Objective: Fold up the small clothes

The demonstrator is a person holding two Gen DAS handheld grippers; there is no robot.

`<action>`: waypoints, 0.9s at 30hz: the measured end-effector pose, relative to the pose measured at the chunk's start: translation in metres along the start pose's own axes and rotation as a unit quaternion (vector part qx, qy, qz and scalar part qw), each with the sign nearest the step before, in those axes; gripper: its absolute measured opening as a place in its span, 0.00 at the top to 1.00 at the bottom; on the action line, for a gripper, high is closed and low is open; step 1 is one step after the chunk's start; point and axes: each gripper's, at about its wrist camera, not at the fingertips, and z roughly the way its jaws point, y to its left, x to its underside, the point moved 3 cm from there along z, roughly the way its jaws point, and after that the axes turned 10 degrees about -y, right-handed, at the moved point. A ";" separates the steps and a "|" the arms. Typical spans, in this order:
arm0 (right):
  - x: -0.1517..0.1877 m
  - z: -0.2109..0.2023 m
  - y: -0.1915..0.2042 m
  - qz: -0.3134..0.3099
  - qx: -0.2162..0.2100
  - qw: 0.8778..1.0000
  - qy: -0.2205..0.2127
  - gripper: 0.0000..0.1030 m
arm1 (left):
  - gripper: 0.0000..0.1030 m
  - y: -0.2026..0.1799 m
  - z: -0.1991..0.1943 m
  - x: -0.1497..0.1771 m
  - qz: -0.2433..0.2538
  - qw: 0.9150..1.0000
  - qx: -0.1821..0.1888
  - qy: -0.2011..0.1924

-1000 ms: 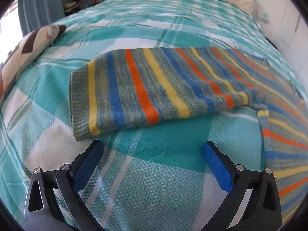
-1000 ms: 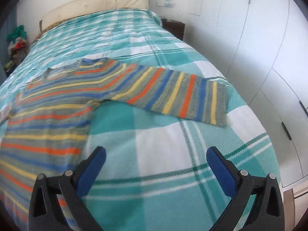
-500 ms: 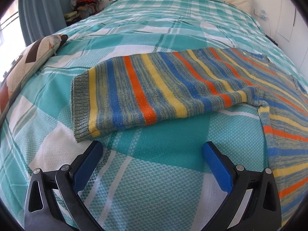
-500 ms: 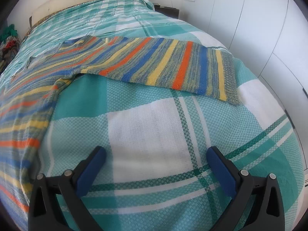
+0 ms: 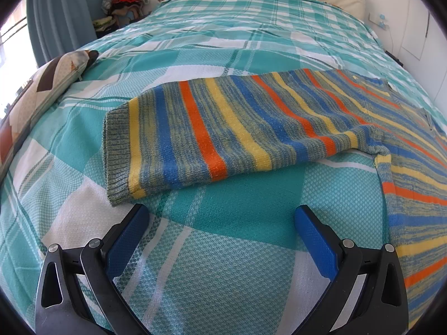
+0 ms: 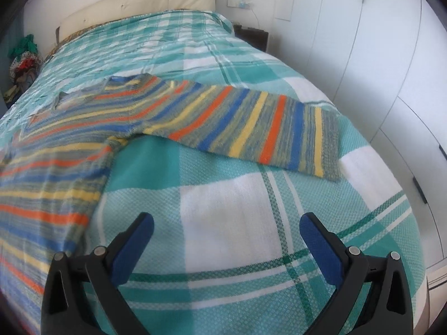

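Observation:
A striped knit sweater (image 5: 251,128) in orange, blue, yellow and grey lies flat on the teal plaid bedspread (image 5: 223,265). In the left wrist view its left sleeve stretches out, the ribbed cuff (image 5: 116,153) just beyond my left gripper (image 5: 220,217), which hovers open and holds nothing. Through the right wrist camera, the other sleeve (image 6: 251,128) reaches toward the bed's right side, with its cuff (image 6: 331,145) ahead and to the right. My right gripper (image 6: 226,223) is open above bare bedspread (image 6: 237,209), short of that sleeve. The sweater's body (image 6: 47,181) fills the left of that view.
A patterned cushion (image 5: 42,89) lies at the bed's left edge. A pile of clothes (image 5: 123,2) sits beyond the far left corner. White wardrobe doors (image 6: 391,69) stand close along the right side, and a dark nightstand (image 6: 251,36) is by the headboard (image 6: 134,8).
The left gripper has tilted up slightly, with the sleeve staying just ahead. The right gripper dipped toward the bedspread, then pulled back and up; the sleeve now lies farther ahead. The sweater has not moved.

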 end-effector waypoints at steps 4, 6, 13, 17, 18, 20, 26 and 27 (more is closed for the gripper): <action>-0.001 0.019 0.002 0.005 -0.010 1.000 0.026 0.00 | 0.00 0.000 0.000 0.000 0.000 1.000 0.000 0.000; 0.012 0.039 -0.003 0.018 -0.007 0.998 0.064 0.00 | 0.00 0.000 0.000 0.000 0.000 1.000 0.000 0.000; 0.017 0.041 -0.005 0.029 -0.015 0.998 0.045 0.00 | 0.00 0.001 0.001 -0.001 0.000 1.000 0.000 0.000; 0.018 0.041 -0.005 0.029 -0.016 0.999 0.041 0.00 | 0.00 0.000 0.000 0.000 0.000 1.000 0.000 0.000; 0.018 0.040 -0.005 0.028 -0.016 0.999 0.040 0.00 | 0.00 0.000 0.000 0.000 0.000 1.000 0.000 0.000; 0.018 0.040 -0.005 0.029 -0.016 0.999 0.040 0.00 | 0.00 0.000 0.000 0.000 0.000 1.000 0.000 0.000; 0.018 0.040 -0.005 0.029 -0.016 0.999 0.040 0.00 | 0.00 0.000 0.000 0.000 0.000 1.000 0.000 0.000; 0.018 0.040 -0.005 0.029 -0.016 0.999 0.040 0.00 | 0.00 0.000 0.000 0.000 0.000 1.000 0.000 0.000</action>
